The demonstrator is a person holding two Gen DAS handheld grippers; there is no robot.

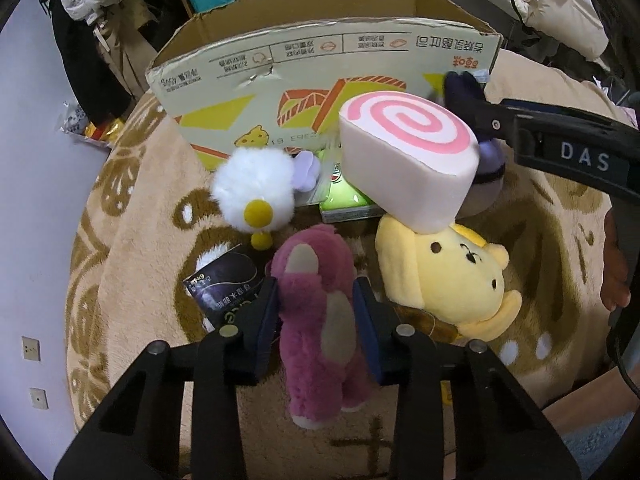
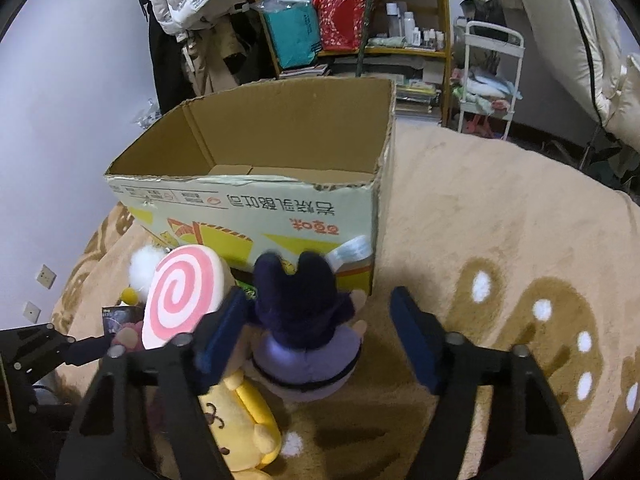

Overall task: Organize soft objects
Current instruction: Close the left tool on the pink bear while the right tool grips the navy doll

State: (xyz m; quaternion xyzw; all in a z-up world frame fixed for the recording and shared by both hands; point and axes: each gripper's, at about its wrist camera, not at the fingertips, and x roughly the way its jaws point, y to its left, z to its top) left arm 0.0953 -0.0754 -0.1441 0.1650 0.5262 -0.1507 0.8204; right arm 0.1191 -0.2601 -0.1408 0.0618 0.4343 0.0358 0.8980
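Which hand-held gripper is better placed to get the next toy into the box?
Left. The left hand-held gripper has the pink bear squeezed between its fingers; the right hand-held gripper stands open around the purple plush, not closed.

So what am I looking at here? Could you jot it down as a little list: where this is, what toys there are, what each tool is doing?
place: a beige patterned blanket
box: open cardboard box, nothing visible inside
left tool: left tool around the pink bear, one finger on each side
right tool: right tool open around the purple plush
other toys: yellow dog plush, pink swirl cushion resting on it, white fluffy toy
also: a dark packet beside the bear
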